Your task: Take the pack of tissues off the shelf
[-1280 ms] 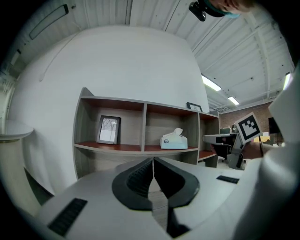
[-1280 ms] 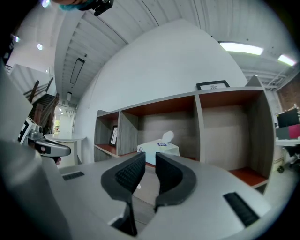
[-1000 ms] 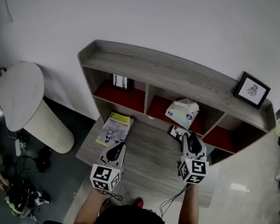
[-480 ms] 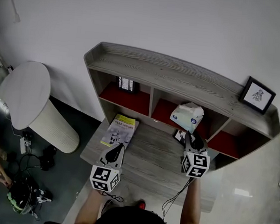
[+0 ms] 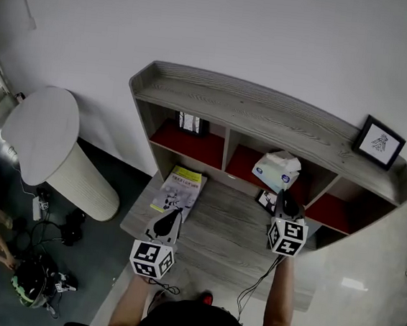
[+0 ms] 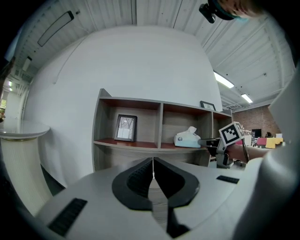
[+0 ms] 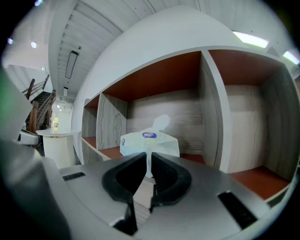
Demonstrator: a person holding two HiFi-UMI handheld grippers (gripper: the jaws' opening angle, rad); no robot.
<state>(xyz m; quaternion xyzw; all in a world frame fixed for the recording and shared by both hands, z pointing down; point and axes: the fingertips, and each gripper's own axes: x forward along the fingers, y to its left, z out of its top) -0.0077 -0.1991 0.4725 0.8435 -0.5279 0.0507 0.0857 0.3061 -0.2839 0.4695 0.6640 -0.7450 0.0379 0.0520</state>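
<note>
Item: pack of tissues point(image 7: 150, 140). I judge it light, soft, crushable; take by thin end flap. My right gripper point(image 7: 149, 165) closing, pinching that flap.

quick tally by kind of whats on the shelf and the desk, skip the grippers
framed pictures: 2
tissue pack: 1
booklet: 1
small dark flat card, too small to identify: 1
total: 5
</note>
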